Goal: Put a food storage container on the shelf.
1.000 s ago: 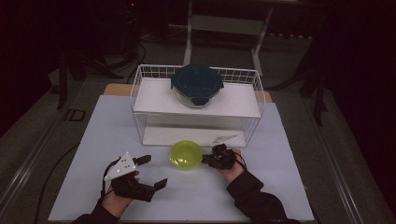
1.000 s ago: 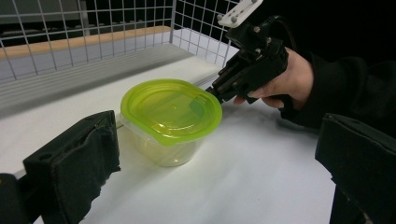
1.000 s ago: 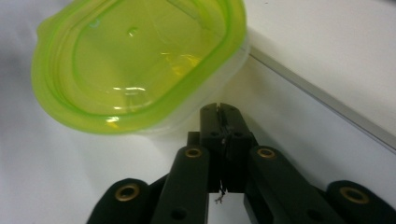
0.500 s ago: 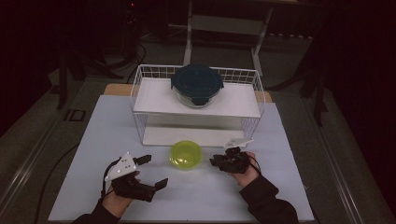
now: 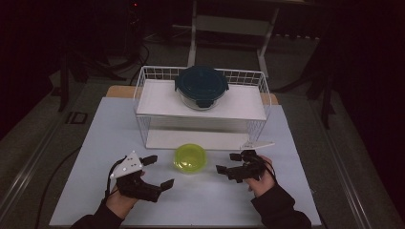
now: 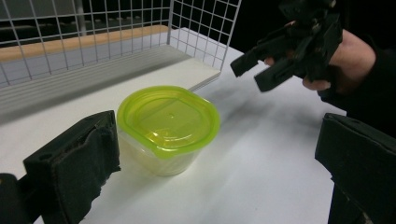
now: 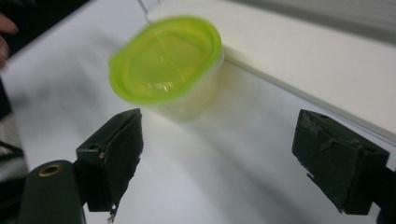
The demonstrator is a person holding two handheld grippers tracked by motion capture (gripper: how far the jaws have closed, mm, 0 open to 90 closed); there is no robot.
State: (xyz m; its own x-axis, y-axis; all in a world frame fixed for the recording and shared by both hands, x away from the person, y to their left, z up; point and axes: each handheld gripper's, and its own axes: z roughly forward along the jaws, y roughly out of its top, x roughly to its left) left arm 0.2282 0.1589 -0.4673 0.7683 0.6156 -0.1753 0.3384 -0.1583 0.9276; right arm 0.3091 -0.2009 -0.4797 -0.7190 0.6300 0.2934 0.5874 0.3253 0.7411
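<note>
Backed off right gripper [image 5: 231, 162] from green-lidded tub [image 5: 190, 158], jaws just opened, nothing between | left gripper [image 5: 158, 171] jaws apart, empty | likely light, slippery plastic; grasp across walls under lid rim.

The table [image 5: 114, 143] is viewed from above; the green-lidded tub [image 6: 168, 128] is seen close from both gripper views.

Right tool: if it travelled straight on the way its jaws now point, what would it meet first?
Probably the green tub, which sits on the table just ahead of the open right tool, apart from both jaws; exact depth is unclear.
</note>
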